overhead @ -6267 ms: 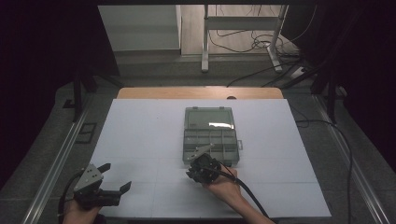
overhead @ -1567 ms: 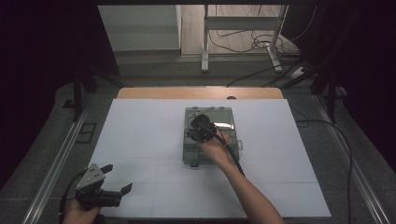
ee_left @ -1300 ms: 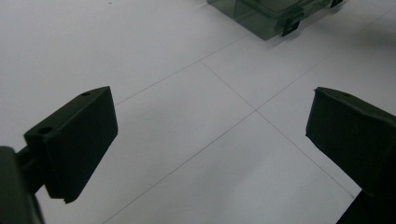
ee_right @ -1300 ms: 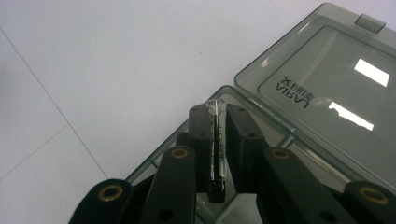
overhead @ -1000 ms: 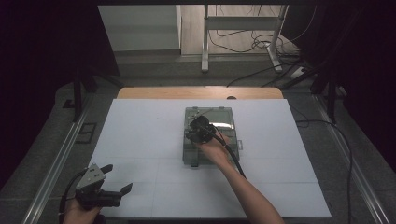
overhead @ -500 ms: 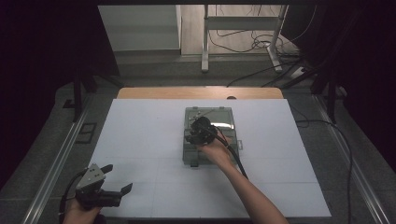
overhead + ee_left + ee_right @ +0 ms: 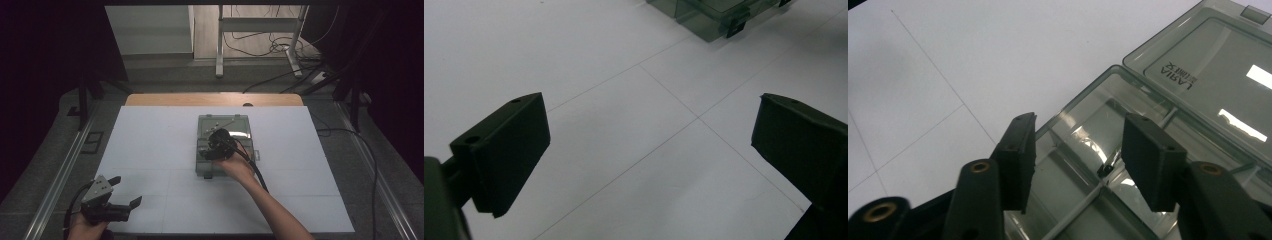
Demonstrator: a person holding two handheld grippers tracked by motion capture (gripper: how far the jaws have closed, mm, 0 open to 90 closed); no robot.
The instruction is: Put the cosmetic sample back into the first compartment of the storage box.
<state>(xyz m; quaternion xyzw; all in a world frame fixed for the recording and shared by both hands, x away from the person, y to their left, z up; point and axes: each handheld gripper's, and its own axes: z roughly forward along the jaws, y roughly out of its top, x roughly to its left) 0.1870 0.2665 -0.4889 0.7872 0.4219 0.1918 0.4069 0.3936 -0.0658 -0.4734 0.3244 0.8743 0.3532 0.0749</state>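
Both grippers black w/ flat rectangular pads; left gripper (image 7: 120, 202) has grey triangular plate, right gripper (image 7: 1075, 160) brass-coloured rivets, thick black cable. Forearms bare.

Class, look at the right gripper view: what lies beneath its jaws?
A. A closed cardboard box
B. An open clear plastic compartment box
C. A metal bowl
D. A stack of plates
B: the right gripper hangs with jaws apart over the clear plastic compartment box, whose lid lies folded back and dividers show.

white table sheet (image 7: 150, 145) spreading under dim light | wooden edge (image 7: 165, 99) showing behind | metal rails (image 7: 60, 175) flanking | cables (image 7: 260, 42) trailing across floor (image 7: 250, 30) around grey frame legs (image 7: 219, 45) | darkness surrounding
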